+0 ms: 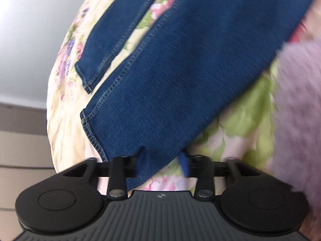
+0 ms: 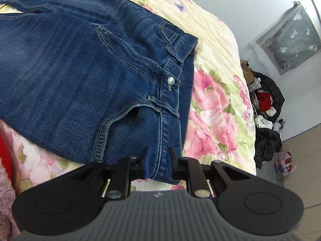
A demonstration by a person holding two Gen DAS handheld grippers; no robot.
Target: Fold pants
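Observation:
Blue jeans [image 1: 180, 70] lie flat on a floral bedspread [image 1: 236, 120], with both legs and their hems showing in the left wrist view. My left gripper [image 1: 162, 162] straddles the hem corner of the nearer leg. The denim lies between the blue pads [image 1: 185, 165] and looks flat, not pinched. In the right wrist view the jeans [image 2: 70, 70] show their waistband, button [image 2: 171, 80] and front pocket. My right gripper [image 2: 158, 162] is shut on the near end of the waistband, by the side seam.
A fuzzy purple sleeve [image 1: 297, 120] fills the right of the left wrist view. The bed's edge [image 2: 243, 100] drops off to the right. Beyond it, a pile of dark clothes [image 2: 266, 120] and a plastic bag [image 2: 284, 164] lie on the floor, under a curtained window [image 2: 291, 38].

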